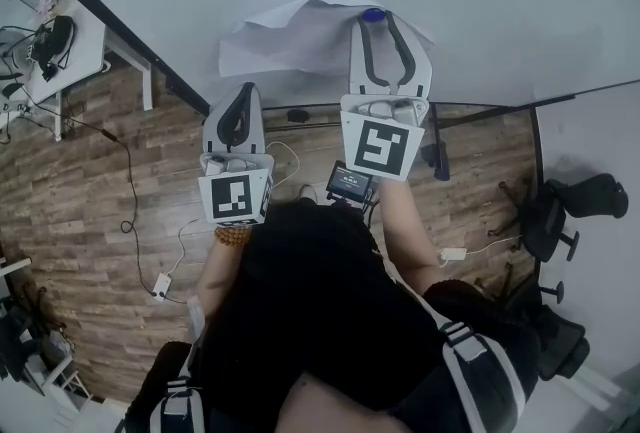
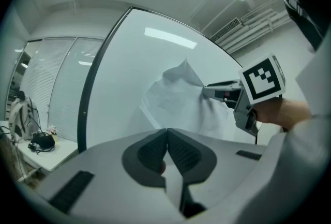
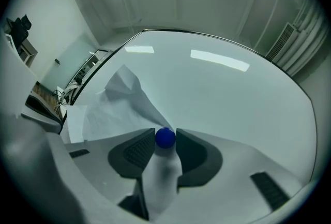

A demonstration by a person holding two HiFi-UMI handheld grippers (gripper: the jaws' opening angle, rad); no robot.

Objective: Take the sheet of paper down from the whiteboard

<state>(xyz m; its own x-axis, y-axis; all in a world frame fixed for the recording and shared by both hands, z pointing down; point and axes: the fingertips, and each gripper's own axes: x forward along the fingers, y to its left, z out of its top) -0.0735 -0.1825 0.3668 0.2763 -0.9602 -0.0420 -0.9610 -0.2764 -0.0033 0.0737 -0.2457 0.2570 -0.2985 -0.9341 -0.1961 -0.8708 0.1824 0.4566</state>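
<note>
Head view: the paper (image 1: 290, 36) hangs crumpled on the whiteboard (image 1: 500, 1), its right corner pinned by a blue magnet (image 1: 372, 15); nothing is down yet.

Left gripper view: the left gripper (image 2: 167, 132) is closed and empty, short of the board.

Right gripper view: the right gripper (image 3: 165, 134) stands wide, jaws either side of the magnet without clamping it. Likely left: magnet off, then the sheet.

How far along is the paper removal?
Done: the sheet of paper bulges, partly off the whiteboard. In hand: the right gripper, jaws open, flanks the blue magnet pinning it. To do: remove the magnet, take the sheet down; the left gripper is shut, empty.
</note>
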